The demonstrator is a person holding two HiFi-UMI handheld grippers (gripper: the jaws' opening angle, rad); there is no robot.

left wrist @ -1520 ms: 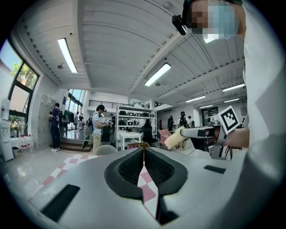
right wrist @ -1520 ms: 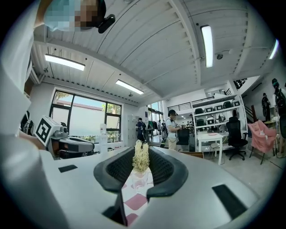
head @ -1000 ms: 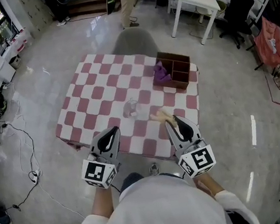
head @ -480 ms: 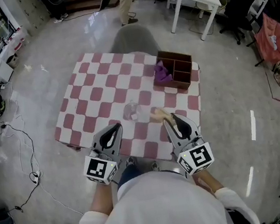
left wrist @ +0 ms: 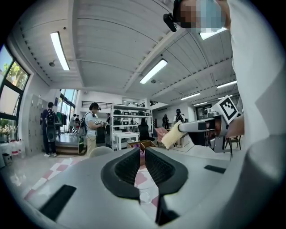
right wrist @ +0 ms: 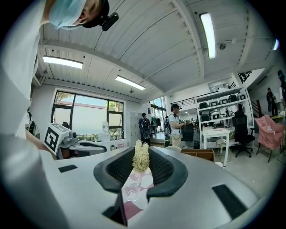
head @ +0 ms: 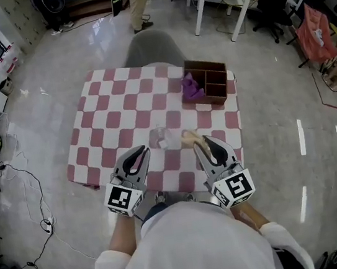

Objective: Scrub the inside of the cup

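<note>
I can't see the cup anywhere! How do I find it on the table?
Find the table covered in red-and-white checks in the middle of the room. On its near half sits the cup, just left of the yellowish scrubber in the right gripper. It is the only see-through thing there, unlike the brown wooden box at the far right corner.

left hand-held gripper (head: 139,150): jaws together, level | right hand-held gripper (head: 204,145): clamped on scrubber (head: 189,137)
</note>
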